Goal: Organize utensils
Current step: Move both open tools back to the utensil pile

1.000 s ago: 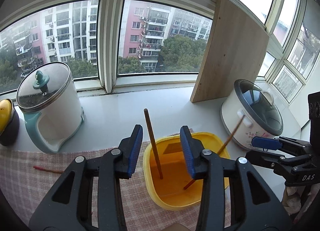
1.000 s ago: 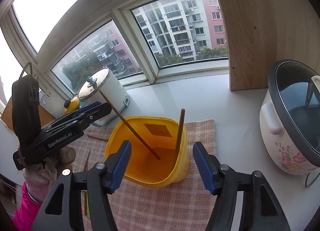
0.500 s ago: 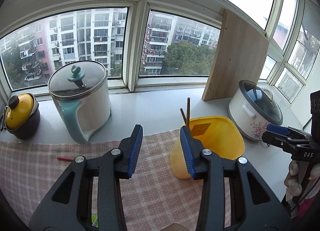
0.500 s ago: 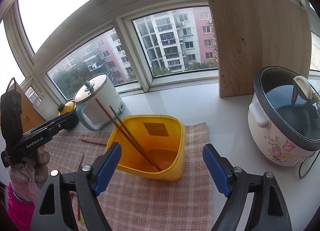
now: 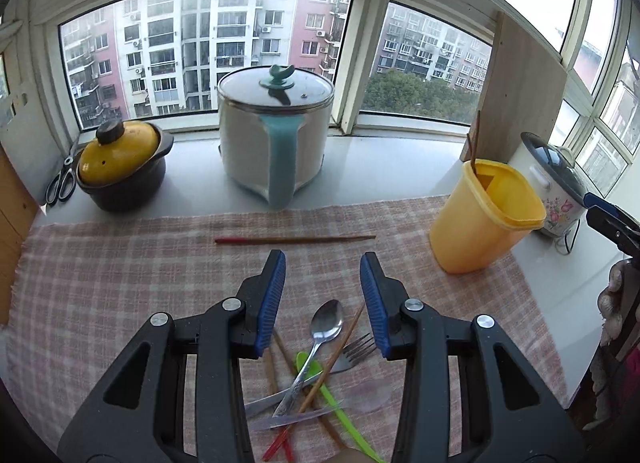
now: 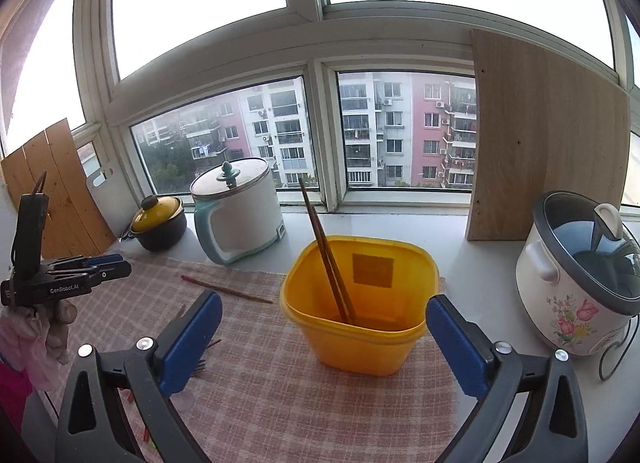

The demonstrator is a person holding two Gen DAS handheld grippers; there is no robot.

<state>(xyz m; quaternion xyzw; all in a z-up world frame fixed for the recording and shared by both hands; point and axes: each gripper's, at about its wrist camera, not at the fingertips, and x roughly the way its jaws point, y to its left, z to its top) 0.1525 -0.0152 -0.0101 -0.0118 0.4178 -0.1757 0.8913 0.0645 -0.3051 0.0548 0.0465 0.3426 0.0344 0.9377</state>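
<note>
Left tool now over utensil pile, off yellow bin.

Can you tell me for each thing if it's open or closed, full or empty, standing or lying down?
Yellow plastic tub: upright, holding two brown chopsticks.
Lone red-tipped chopstick: lying flat.
White electric pot: lid on.
Yellow-lidded clay pot: lid on.
Left gripper: open.
Right gripper: open.

Both wrist views face the window; the yellow container appears in both, nearer the right camera.
</note>
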